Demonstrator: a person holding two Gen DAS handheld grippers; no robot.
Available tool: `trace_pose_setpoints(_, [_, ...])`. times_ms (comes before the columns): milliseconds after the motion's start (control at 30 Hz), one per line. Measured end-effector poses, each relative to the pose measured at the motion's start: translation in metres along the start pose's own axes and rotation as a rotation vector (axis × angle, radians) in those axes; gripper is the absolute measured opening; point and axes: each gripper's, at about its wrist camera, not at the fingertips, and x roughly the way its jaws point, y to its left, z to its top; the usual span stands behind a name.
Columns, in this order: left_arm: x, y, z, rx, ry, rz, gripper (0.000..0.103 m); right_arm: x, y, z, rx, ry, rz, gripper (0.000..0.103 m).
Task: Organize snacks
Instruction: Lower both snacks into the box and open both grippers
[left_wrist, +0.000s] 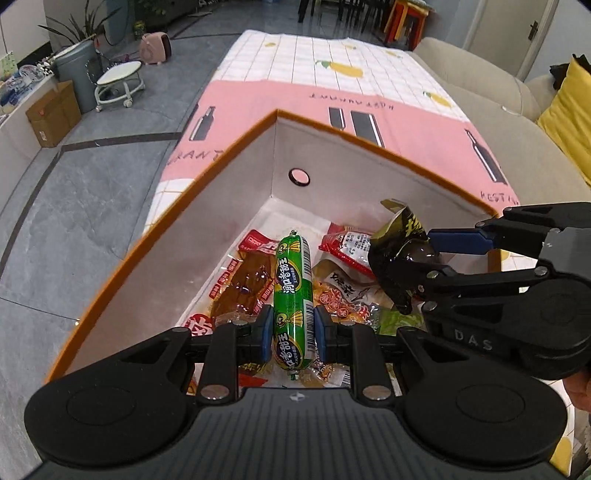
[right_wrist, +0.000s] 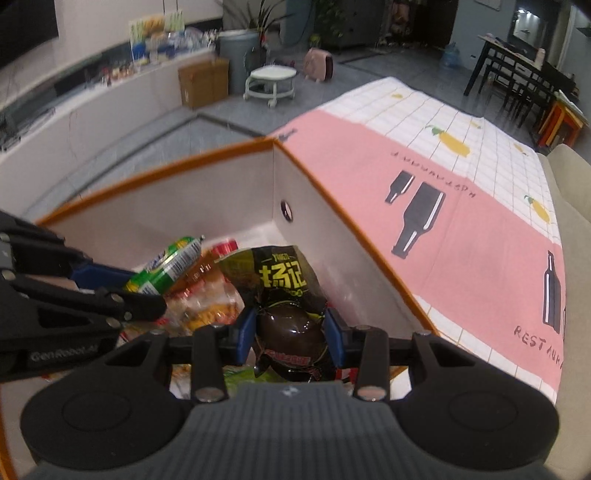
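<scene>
Snacks collect in an orange-rimmed box (left_wrist: 229, 155) on the pink-clothed worktop (left_wrist: 424, 122). Over it, the right gripper (right_wrist: 291, 334) fingers clench a dark pouch (right_wrist: 284, 295) and the left gripper (left_wrist: 294, 328) fingers clench a green sausage (left_wrist: 293, 291), apparently poised for dropping among packets already inside.

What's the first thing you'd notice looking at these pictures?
A bright green sausage clamped in the left gripper, held over a white box with an orange rim full of snack packets. Beside it, the right gripper grips a dark, shiny snack pouch above the same box, which sits on a pink tablecloth.
</scene>
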Motion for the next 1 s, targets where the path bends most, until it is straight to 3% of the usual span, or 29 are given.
trace_pose_setpoints(467, [0.038,-0.003,0.002,0.012,0.083,0.035,0.025,0.018,0.003,0.005,-0.023,0.049,0.040,0.040])
trace_pose_setpoints(867, [0.028,-0.008,0.001,0.023,0.062,0.062,0.026,0.011,0.001,0.006,0.031,0.051,0.058,0.042])
trace_pose_setpoints(1000, [0.021,-0.010,0.002,0.028,0.052,0.070,0.034,0.004,-0.001,0.009,0.060,0.042,0.061,0.045])
